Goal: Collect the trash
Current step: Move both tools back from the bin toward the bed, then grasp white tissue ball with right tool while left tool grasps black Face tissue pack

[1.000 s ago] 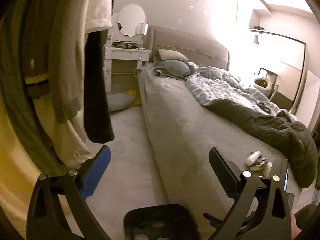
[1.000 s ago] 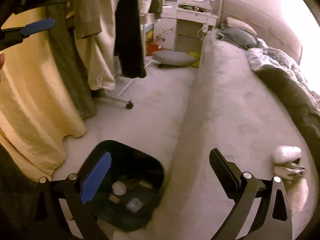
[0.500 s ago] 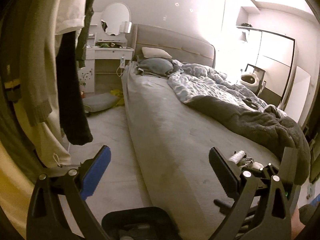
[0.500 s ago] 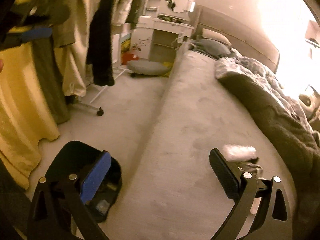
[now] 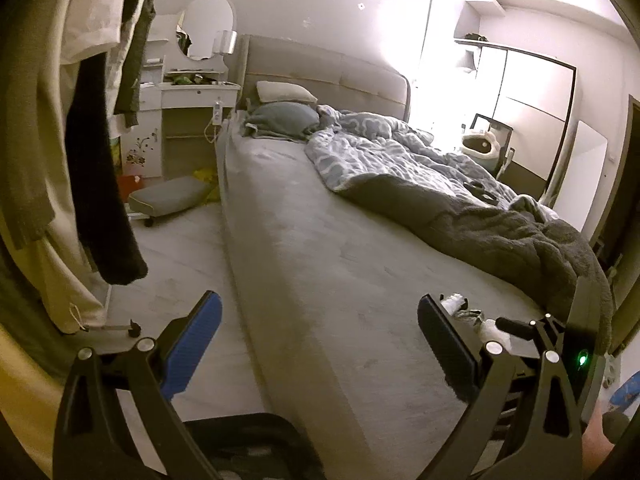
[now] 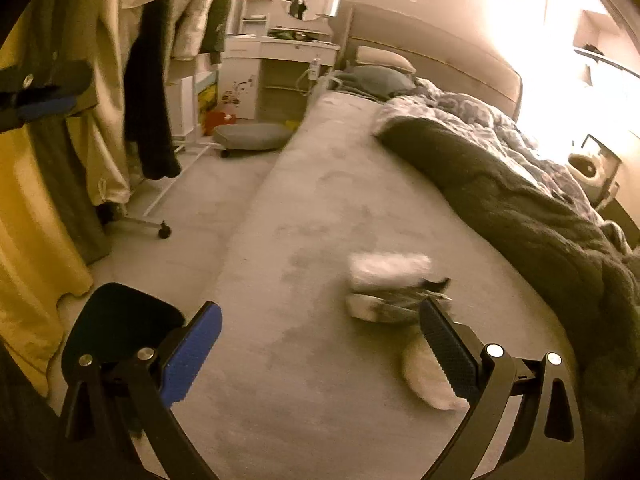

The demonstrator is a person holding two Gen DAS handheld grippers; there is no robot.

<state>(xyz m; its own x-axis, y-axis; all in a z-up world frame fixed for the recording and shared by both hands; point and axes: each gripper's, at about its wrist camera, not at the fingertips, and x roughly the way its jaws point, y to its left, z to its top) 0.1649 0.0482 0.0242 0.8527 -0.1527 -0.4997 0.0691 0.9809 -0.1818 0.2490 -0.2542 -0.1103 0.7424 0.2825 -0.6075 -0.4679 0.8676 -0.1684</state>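
Observation:
Trash lies on the grey bed [image 6: 320,320]: a white crumpled tissue [image 6: 388,266], a crinkled grey wrapper [image 6: 394,302] under it, and another white wad [image 6: 424,380] nearer me. My right gripper [image 6: 320,340] is open and empty, hovering over the bed just left of the trash. A black trash bin [image 6: 116,324] stands on the floor beside the bed. My left gripper [image 5: 320,336] is open and empty above the bed's edge; the bin's rim [image 5: 240,424] shows below it. The trash [image 5: 464,312] shows behind its right finger, beside the right gripper's body [image 5: 576,344].
Clothes [image 6: 152,80] hang on a wheeled rack [image 6: 160,232] at the left. A rumpled dark blanket [image 6: 520,208] covers the bed's right side. A white vanity [image 6: 280,64] and a low cushion stool [image 6: 252,138] stand at the far end.
The right gripper has swung from above the bin to over the bed, closer to the trash. The left gripper's view has risen and turned right. Both stay open.

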